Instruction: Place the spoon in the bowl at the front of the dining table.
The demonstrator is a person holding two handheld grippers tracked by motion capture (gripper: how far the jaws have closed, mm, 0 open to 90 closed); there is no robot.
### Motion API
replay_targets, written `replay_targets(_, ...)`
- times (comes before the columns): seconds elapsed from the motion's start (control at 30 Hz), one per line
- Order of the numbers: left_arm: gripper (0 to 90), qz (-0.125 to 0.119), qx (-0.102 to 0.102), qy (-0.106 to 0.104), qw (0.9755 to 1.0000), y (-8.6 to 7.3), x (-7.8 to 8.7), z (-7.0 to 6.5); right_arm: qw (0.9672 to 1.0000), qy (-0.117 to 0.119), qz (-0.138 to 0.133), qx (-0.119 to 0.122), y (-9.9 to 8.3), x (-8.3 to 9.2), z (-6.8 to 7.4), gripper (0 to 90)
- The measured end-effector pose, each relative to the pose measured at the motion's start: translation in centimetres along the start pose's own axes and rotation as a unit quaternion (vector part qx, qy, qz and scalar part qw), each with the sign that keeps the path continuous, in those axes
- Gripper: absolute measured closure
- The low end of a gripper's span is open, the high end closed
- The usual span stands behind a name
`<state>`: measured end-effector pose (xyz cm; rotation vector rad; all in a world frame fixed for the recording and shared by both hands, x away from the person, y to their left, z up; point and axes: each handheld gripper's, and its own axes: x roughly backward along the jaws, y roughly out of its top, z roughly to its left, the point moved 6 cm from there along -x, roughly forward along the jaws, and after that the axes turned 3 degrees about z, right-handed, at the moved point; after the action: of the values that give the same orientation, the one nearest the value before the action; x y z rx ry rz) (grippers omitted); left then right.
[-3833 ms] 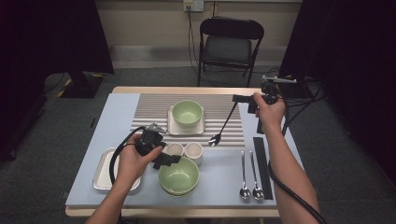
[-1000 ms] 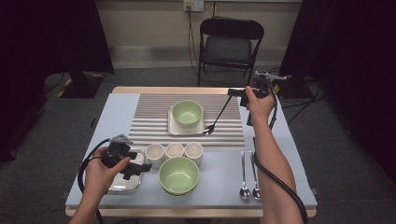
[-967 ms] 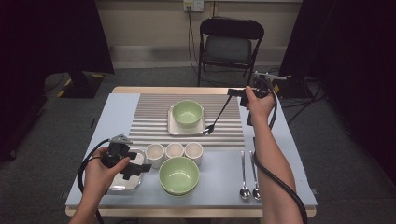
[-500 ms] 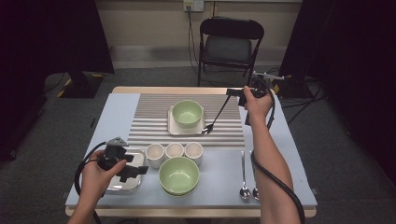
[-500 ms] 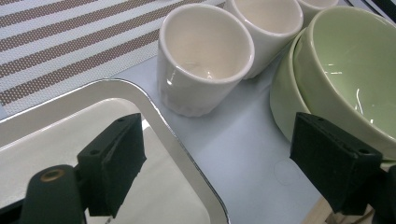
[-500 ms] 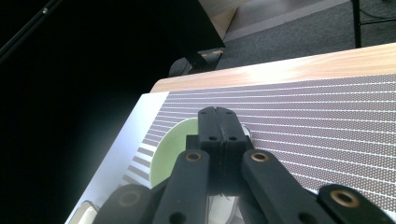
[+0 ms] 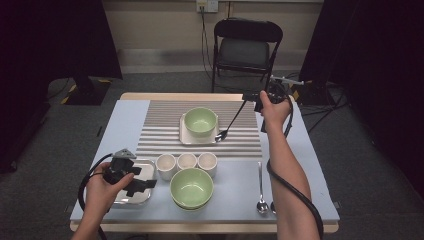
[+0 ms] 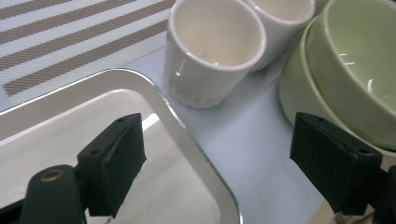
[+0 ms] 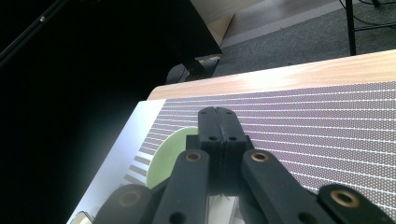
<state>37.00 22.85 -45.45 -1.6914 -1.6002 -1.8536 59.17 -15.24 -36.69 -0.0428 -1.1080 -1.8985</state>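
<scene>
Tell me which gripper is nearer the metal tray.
Left. The left gripper hangs right over the tray, jaws open. The right gripper is far across the table, holding a spoon.

In the right gripper view the closed jaws cover most of the small green bowl point(image 9: 161, 161), leaving a sliver at 9 o'clock of them; the utensil point(image 7: 231, 120) gripped there lies out of sight behind them. In the left gripper view the metal tray point(image 8: 187, 140) runs off the bottom and left edges, the large green bowl point(image 8: 355, 60) off the right at 3 o'clock, the second white cup point(image 8: 285, 18) off the top
</scene>
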Motion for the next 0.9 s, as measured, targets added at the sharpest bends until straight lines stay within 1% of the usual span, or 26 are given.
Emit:
replay_targets(0.13, 17.4, 0.001, 0.001, 0.002, 1.0, -0.1, 0.0, 0.0, 1.0, 0.003, -0.006, 0.002, 0.2, -0.3, 0.1, 90.0)
replay_targets(0.23, 17.4, 0.0, 0.002, -0.003, 1.0, -0.1, -0.1, 0.0, 1.0, 0.004, -0.009, -0.001, 0.3, -0.5, 0.1, 90.0)
replay_targets(0.3, 17.5, 0.0, 0.001, -0.002, 1.0, -0.2, -0.2, 0.0, 0.9999, 0.005, -0.011, -0.002, 0.4, -0.6, 0.1, 90.0)
replay_targets(0.37, 17.4, 0.0, 0.001, -0.006, 1.0, -0.2, -0.2, 0.0, 0.9999, 0.005, -0.013, -0.001, 0.5, -0.7, 0.1, 90.0)
replay_targets(0.43, 17.4, -0.002, 0.002, -0.006, 1.0, -0.2, -0.1, 0.0, 0.9999, 0.001, -0.012, 0.0, 0.6, -0.8, 0.1, 90.0)
replay_targets(0.6, 17.4, -0.001, 0.001, -0.01, 1.0, -0.3, -0.2, 0.1, 0.9999, 0.004, -0.015, -0.004, 0.6, -1.1, 0.1, 90.0)
replay_targets(0.7, 17.5, -0.004, 0.005, -0.009, 0.9999, -0.3, -0.1, 0.2, 0.9999, 0.004, -0.017, -0.003, 0.7, -1.3, 0.2, 90.0)
replay_targets(0.77, 17.4, -0.005, 0.002, -0.007, 1.0, -0.2, 0.1, 0.3, 0.9998, 0.004, -0.017, -0.003, 0.8, -1.5, 0.2, 90.0)
replay_targets(0.9, 17.4, -0.005, 0.002, -0.005, 1.0, -0.3, 0.2, 0.4, 0.9998, 0.003, -0.019, -0.004, 0.9, -2.0, 0.4, 90.0)
